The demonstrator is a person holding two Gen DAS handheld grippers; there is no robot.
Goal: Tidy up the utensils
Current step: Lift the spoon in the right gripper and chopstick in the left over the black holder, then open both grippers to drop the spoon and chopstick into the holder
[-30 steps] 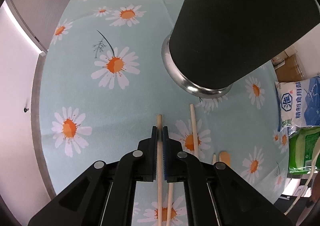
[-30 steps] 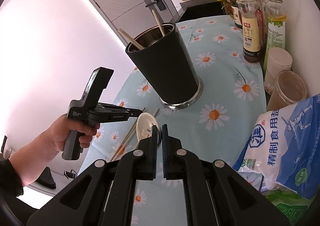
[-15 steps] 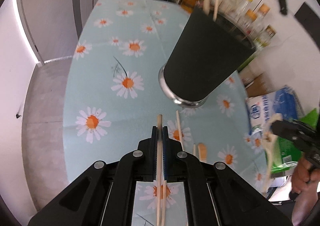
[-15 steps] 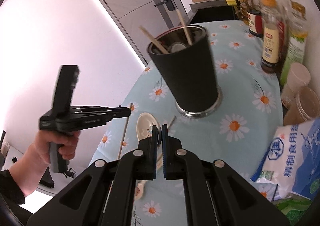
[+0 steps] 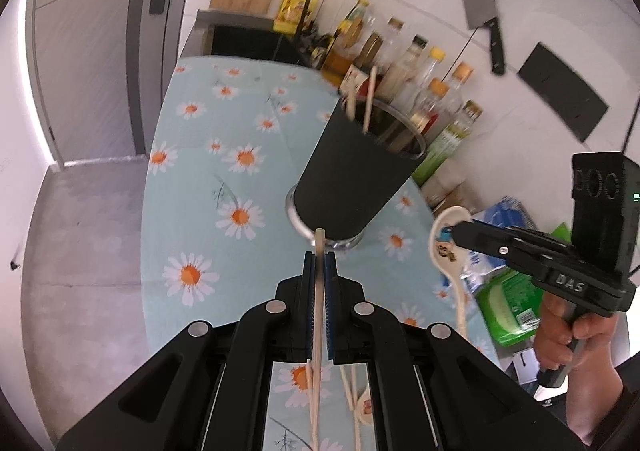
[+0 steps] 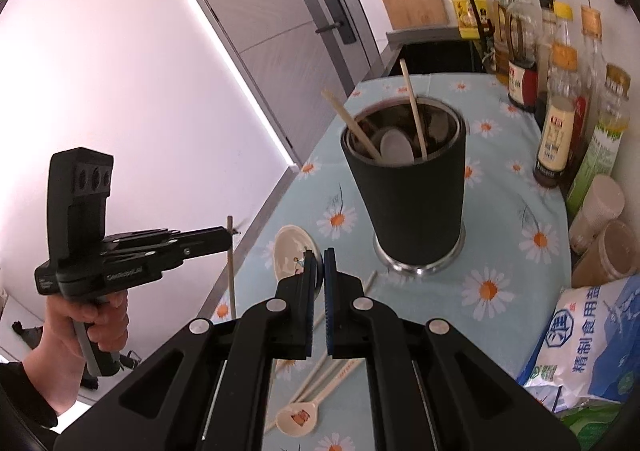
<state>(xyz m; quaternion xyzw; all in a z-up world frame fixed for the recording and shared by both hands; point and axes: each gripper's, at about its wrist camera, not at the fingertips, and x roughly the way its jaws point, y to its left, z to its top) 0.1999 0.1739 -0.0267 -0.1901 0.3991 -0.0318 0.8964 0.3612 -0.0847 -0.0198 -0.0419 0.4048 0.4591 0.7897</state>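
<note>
My left gripper point(image 5: 319, 257) is shut on a wooden chopstick point(image 5: 318, 315) and holds it in the air, left of and lower than the rim of the black utensil cup point(image 5: 352, 175). From the right wrist view the left gripper point(image 6: 230, 237) holds the chopstick point(image 6: 231, 271) upright. My right gripper point(image 6: 319, 255) is shut on a cream ceramic spoon point(image 6: 290, 251), raised in front of the cup point(image 6: 408, 191). The cup holds two chopsticks point(image 6: 414, 119) and a spoon. More chopsticks point(image 6: 320, 371) and a spoon point(image 6: 298, 417) lie on the table.
The table has a light blue daisy cloth point(image 6: 492, 251). Sauce bottles point(image 6: 560, 139) line the right edge by the wall, with two lidded tubs point(image 6: 600, 235) and a salt bag point(image 6: 588, 339). A sink point(image 6: 432, 51) lies beyond the table. A cleaver point(image 5: 480, 11) hangs on the wall.
Both grippers have risen well above the table. The left one lifted the chopstick off the cloth and tilted up toward the cup; the right one lifted the spoon.
</note>
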